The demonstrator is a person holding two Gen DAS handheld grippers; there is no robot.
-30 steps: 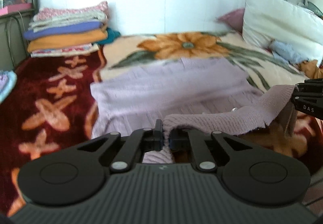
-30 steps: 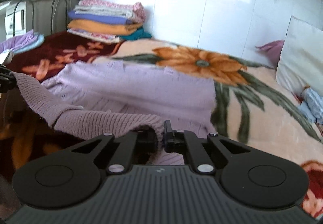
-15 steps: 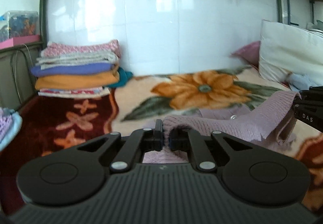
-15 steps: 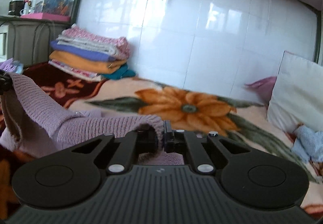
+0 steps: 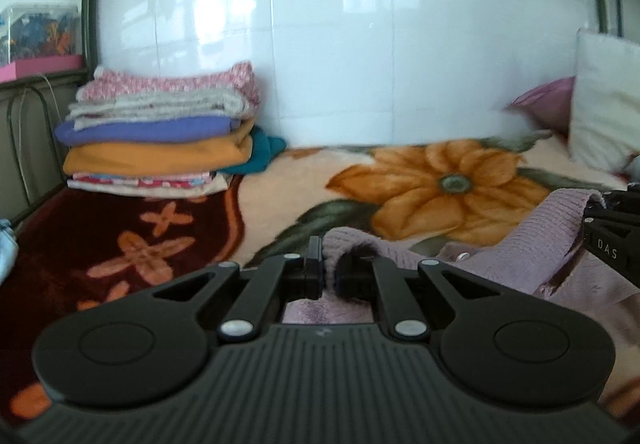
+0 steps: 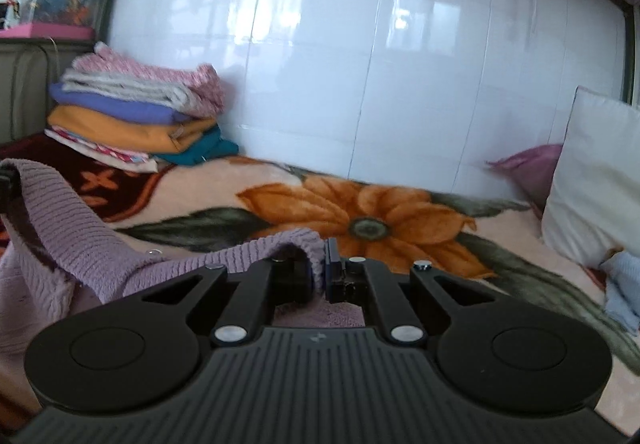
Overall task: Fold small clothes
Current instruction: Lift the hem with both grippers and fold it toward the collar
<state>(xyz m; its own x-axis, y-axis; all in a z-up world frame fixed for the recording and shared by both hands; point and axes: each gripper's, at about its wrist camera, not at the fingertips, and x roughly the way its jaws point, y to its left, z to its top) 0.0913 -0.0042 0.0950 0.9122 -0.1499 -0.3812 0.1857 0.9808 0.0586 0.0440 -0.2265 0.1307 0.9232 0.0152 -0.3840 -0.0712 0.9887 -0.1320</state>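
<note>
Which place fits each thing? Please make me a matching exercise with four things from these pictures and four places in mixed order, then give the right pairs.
Things:
1. purple sweater
2. pile of folded clothes
3. white pillow
4. orange flower

Places:
A. leaning against the wall at the right end of the bed
B. printed on the blanket
C. stacked at the left end of the bed, by the wall
D. pinched at its ribbed edge by the left gripper and the right gripper

Pairs: 1-D, 2-C, 3-A, 4-B
</note>
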